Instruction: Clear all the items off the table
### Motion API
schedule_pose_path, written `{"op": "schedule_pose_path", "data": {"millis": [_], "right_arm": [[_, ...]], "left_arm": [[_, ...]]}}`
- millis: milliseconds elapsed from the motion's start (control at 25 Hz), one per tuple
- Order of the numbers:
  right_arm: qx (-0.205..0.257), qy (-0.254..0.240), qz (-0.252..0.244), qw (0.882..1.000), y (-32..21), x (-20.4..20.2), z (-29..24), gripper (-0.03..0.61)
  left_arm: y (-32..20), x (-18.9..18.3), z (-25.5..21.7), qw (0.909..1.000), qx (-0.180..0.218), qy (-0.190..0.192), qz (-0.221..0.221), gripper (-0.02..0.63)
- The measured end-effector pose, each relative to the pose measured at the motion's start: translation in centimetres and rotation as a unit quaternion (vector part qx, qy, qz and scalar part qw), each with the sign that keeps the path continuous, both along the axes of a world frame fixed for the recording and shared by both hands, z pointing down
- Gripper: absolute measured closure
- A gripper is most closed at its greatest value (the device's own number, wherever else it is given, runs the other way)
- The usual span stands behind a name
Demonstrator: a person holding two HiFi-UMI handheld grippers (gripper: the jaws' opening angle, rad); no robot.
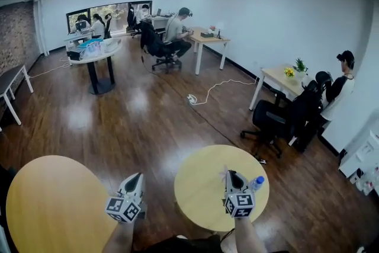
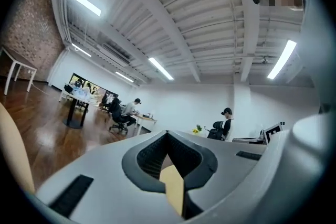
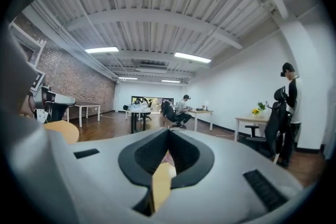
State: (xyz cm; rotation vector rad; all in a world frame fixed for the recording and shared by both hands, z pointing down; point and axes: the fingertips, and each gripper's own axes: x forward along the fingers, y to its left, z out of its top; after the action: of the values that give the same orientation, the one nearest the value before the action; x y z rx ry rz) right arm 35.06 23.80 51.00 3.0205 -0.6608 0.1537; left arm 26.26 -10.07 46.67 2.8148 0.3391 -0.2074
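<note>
Over the round counter [image 1: 198, 186] in the lower middle, the right hand-held gripper [image 1: 231, 176], pressed together and empty like the left hand-held gripper [image 1: 137, 177], is the nearer one to the small bottle [image 1: 256, 183] just right of it

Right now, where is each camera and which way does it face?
Head view: on the person's head, looking down at a round table; left gripper, right gripper and forearms show.
Left gripper view: on that gripper, tilted up toward the ceiling; its shut jaws show.
Right gripper view: on that gripper, level across the room; its shut jaws show.
Shared: the seated person, in all three.
</note>
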Motion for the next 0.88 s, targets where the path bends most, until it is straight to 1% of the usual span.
{"op": "schedule_pose_path", "data": {"millis": [200,320,520,680,880], "right_arm": [[0.004,-0.003,0.061,0.998,4.9,-1.4,0.5,0.575],[0.001,-0.009,0.076,0.997,6.6,-1.5,0.9,0.575],[-0.005,-0.028,0.081,0.996,8.5,-0.8,2.5,0.575],[-0.017,-0.045,0.062,0.997,8.2,0.3,3.1,0.575],[-0.026,-0.087,0.029,0.995,6.5,2.0,7.4,0.575]], "left_arm": [[5.3,2.7,0.7,0.9970,0.013,-0.011,0.075,0.614],[7.4,3.7,1.3,0.9947,0.021,-0.023,0.098,0.614],[9.3,4.7,3.3,0.9938,0.004,-0.042,0.103,0.614],[10.0,5.4,4.7,0.9934,-0.001,-0.065,0.095,0.614],[10.3,5.8,8.0,0.9913,-0.003,-0.103,0.082,0.614]]}}
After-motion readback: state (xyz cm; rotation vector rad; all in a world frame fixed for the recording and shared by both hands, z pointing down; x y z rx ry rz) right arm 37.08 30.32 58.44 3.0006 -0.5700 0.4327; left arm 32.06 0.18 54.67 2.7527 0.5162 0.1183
